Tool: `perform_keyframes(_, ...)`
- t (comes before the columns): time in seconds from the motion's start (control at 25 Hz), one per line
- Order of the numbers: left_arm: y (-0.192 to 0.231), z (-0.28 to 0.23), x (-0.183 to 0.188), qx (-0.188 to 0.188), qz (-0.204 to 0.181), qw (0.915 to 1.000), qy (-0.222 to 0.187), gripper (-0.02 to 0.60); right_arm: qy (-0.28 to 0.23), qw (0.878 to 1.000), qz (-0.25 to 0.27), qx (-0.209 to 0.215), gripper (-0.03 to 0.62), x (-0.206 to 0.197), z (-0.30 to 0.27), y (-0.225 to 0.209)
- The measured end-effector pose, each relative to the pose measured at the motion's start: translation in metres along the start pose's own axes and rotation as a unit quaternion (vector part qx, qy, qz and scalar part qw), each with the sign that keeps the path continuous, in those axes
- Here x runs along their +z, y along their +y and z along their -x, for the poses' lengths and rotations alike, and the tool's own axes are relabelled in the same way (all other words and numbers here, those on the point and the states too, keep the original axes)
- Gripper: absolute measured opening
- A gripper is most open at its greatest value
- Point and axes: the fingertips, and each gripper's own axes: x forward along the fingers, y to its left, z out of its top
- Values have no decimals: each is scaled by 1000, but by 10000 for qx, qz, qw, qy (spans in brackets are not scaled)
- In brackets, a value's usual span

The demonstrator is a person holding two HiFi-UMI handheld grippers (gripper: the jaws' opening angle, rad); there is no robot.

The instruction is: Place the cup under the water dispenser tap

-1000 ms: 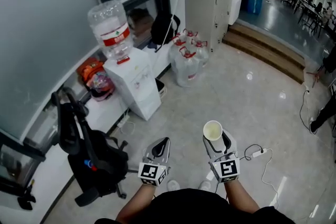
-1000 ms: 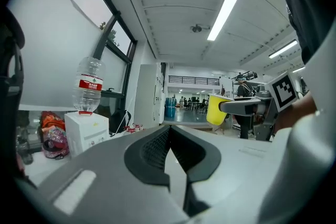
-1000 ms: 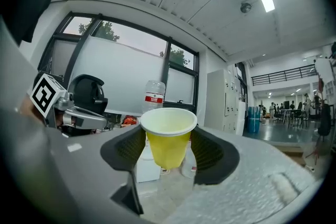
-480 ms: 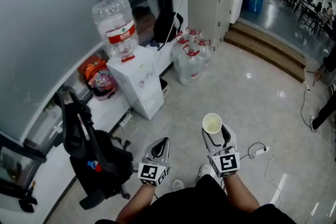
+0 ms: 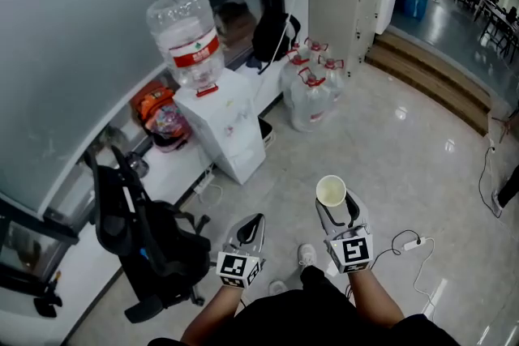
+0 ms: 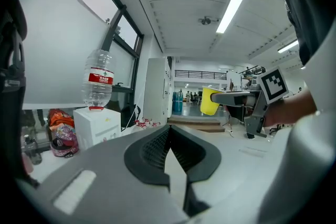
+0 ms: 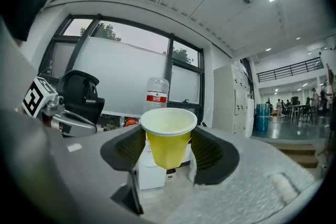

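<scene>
My right tongs (image 7: 168,150) pinch the cup (image 7: 168,136); left tongs (image 6: 169,136) are pressed together. Squeezing harder could squash it before the far dispenser (image 5: 223,126).

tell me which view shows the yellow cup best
The right gripper view: the cup sits large and centred, upright in the right gripper, rim and yellow wall both clear. The head view shows only its rim and pale inside from above. The left gripper view shows it small and side-on.

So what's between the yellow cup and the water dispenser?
Only bare, glossy floor tiles. The head view shows nothing standing on the stretch from the yellow cup to the water dispenser.
</scene>
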Motion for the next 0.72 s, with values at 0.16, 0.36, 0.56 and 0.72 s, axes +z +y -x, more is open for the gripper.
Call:
perform_keyframes(0.16,8,-29,5,119,-58,9999,77,17,79,9998,29,180,272,-8,-27,-18)
perform_keyframes(0.36,22,-71,14,278,-99,9995,101,17,93,9994,29,340,272,-14,-65,-47)
perform_keyframes(0.56,38,-99,20,587,-20,9982,107,17,65,9985,-53,544,272,-20,-102,-67)
perform_keyframes(0.72,51,-109,21,858,34,9962,144,17,66,9969,5,782,272,-22,-123,-72)
